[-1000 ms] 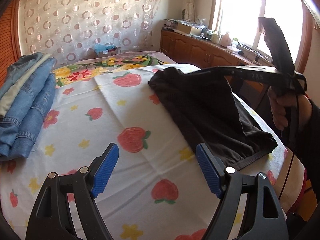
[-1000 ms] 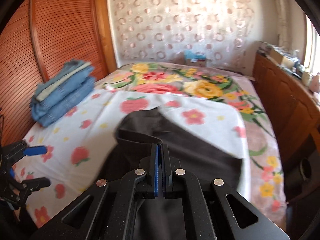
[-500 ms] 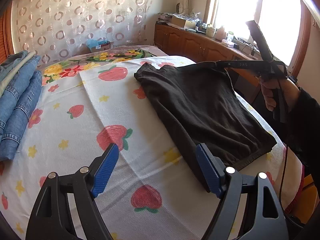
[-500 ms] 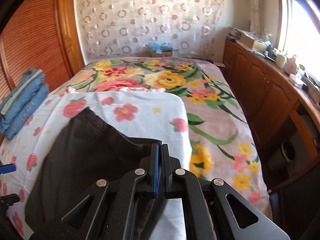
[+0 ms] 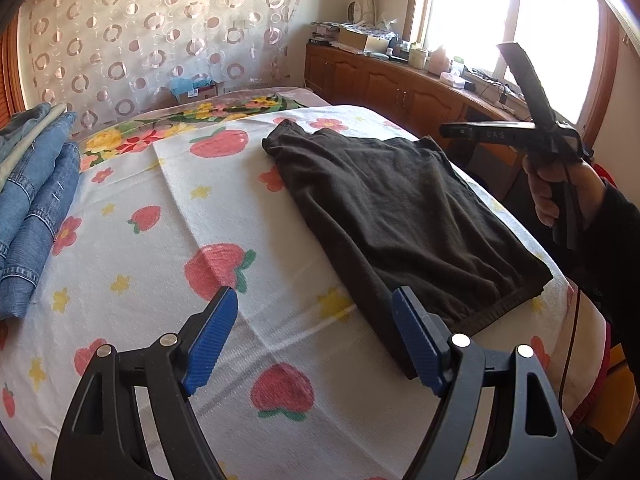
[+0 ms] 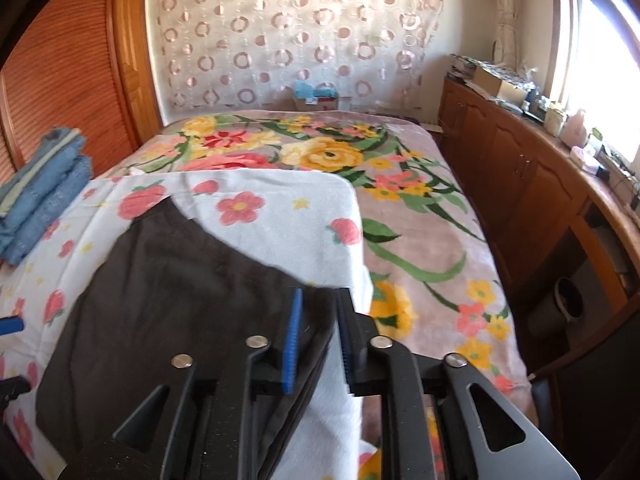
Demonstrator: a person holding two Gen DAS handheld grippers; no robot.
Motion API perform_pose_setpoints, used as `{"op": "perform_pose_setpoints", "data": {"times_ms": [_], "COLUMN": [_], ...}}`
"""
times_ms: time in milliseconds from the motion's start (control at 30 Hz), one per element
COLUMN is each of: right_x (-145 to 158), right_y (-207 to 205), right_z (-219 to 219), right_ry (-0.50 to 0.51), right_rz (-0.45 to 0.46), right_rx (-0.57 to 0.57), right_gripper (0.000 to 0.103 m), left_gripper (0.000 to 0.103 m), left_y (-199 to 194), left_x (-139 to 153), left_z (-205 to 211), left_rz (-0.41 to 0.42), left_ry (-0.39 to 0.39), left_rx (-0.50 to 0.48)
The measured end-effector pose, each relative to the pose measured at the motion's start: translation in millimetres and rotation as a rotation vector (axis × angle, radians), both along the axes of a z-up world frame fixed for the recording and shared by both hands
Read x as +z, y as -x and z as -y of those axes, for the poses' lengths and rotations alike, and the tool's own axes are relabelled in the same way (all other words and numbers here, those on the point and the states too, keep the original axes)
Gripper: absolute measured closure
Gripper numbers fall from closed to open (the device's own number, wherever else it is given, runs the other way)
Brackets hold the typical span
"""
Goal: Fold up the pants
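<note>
left wrist view, left gripper (image 5: 314, 334): we see its blue fingers (image 5: 210, 342) spread wide apart, holding nothing, hovering low over the strawberry sheet (image 5: 168, 248).
left wrist view, pants (image 5: 394, 216): the dark pants lie folded flat on the sheet; the right finger sits just beside their near edge, the left finger well apart from them.
left wrist view, right gripper (image 5: 452, 131): held up in a hand (image 5: 554, 190) above the far right edge of the pants, clear of the cloth.
left wrist view, room: bare sheet lies left of the pants; folded jeans (image 5: 34, 204) are stacked at the bed's left edge.
right wrist view, right gripper (image 6: 318, 344): we see its fingers slightly parted, gripping nothing.
right wrist view, pants (image 6: 168, 304): spread below and left, their right edge beneath the fingers.
right wrist view, room: floral blanket (image 6: 404, 208) stretches ahead and right, up to the wooden cabinets (image 6: 520, 184).
</note>
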State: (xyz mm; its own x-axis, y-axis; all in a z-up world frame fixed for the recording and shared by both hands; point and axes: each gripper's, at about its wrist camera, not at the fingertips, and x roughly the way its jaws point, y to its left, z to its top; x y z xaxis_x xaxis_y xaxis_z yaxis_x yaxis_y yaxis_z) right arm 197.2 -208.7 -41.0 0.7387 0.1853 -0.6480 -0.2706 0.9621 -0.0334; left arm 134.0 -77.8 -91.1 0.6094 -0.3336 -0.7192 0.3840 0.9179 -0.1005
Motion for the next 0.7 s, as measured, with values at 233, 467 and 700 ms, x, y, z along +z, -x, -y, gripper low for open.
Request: {"op": "perform_pose_setpoints", "data": {"times_ms": [233,467,700], "right_x": [-19.0,-17.4,-11.4], "right_y": [34.4,95.4,140.4], "right_z": [20.7,23.6,30.6], "right_ry": [-0.053,-0.041,-0.066], "right_rz": [-0.062,-0.03,-0.03], "right_rx": [-0.006,0.03,0.043], "right_gripper": [0.08,0.08,0.08], "left_gripper": [0.023,0.023,0.023], "left_y": [4.5,6.8,7.1], "left_x": [-1.6,-4.4,-9.8], "left_z": [7.7,14.3,20.7], "left_rz": [-0.003,-0.013,-0.025], "left_ry": [-0.007,-0.012,-0.031], "left_rx": [-0.017,-0.034,-0.043]}}
